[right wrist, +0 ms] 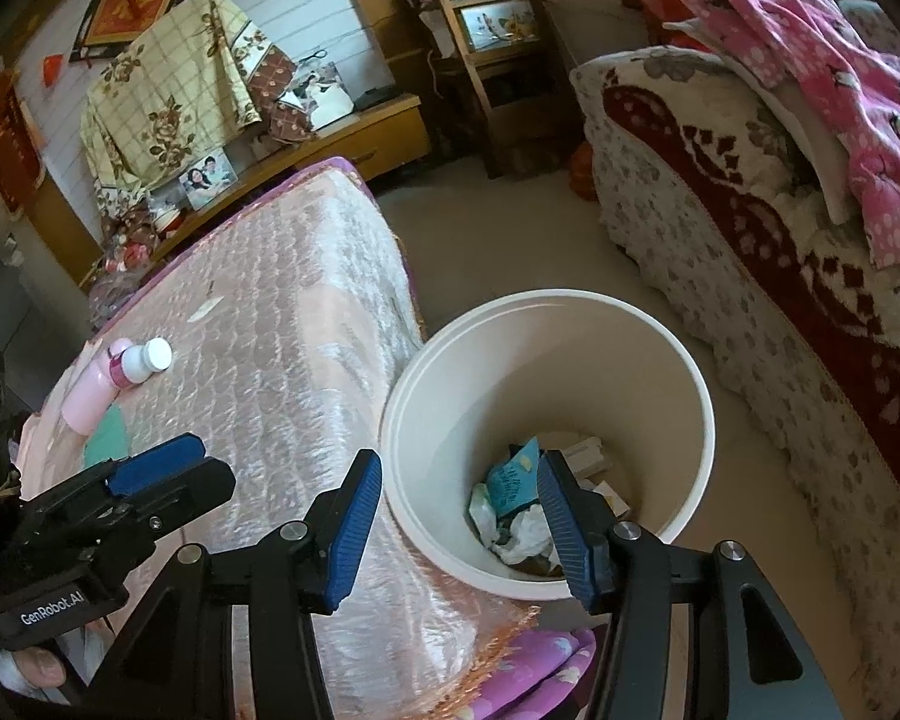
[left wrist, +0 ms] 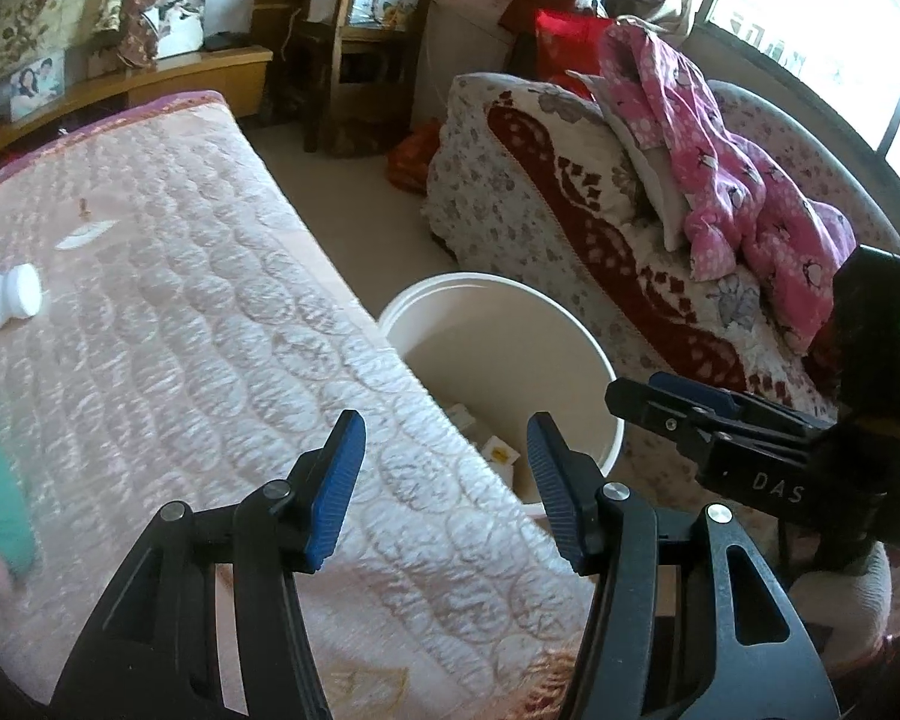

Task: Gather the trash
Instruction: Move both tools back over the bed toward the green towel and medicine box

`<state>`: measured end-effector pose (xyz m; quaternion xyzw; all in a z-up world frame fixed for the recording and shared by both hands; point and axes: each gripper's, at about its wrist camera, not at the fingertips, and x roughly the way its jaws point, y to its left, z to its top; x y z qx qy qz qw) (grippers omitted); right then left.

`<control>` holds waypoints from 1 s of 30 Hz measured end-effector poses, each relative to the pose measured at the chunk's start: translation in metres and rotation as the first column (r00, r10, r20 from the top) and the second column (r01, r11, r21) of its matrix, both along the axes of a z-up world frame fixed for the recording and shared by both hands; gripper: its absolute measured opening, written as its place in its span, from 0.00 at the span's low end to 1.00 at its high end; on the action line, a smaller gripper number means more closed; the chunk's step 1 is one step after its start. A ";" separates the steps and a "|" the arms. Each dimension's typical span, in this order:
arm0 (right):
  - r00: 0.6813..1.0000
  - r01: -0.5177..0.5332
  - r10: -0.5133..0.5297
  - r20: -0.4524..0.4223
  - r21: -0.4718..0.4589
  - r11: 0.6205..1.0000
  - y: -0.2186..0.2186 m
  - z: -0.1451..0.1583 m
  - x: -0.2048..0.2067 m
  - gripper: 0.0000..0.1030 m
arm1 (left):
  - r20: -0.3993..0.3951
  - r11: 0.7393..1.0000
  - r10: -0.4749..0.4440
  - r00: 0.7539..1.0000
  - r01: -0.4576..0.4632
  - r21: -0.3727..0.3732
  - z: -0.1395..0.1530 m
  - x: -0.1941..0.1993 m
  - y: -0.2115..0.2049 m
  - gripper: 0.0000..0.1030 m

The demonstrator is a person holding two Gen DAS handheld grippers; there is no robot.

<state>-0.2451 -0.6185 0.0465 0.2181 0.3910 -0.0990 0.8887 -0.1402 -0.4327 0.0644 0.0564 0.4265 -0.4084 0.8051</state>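
Cluttered bedroom, daylight from a window at right. A bed [right wrist: 306, 324] with a pink quilted cover runs from the foreground toward a wooden cabinet [right wrist: 354, 138] at the far wall. Across a strip of pale floor stands a sofa [right wrist: 720, 222] under a floral and red-patterned throw, with a pink spotted garment [right wrist: 858, 96] heaped on top.

A white round bin [right wrist: 546, 420] stands upright on the floor between bed and sofa, mouth up, its rim close against the bed's side. Inside, at the bottom: a teal packet [right wrist: 513, 477] tilted on edge with one corner pointing up, crumpled white wrappers [right wrist: 522, 531], a few small cartons [right wrist: 588, 456].

On the bed, well apart from the bin, a small white bottle [right wrist: 141, 363] lies on its side, long axis roughly across the bed, white cap toward the bin side. Just beside it a pink bottle [right wrist: 90, 393], also lying down. A flat white scrap [left wrist: 87, 234] lies farther up the cover.

Right gripper [right wrist: 459, 531]: jaws parted about halfway, nothing between the blue pads, poised over the bin's near rim and pointing down into it.

Left gripper [left wrist: 447, 492]: likewise parted, empty, over the bed's edge beside the bin.
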 end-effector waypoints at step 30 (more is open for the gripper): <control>0.965 -0.255 0.258 0.055 -0.045 0.966 0.155 0.040 0.045 0.62 | 0.133 0.941 0.330 0.935 -0.337 0.032 0.032 0.013 0.183 0.53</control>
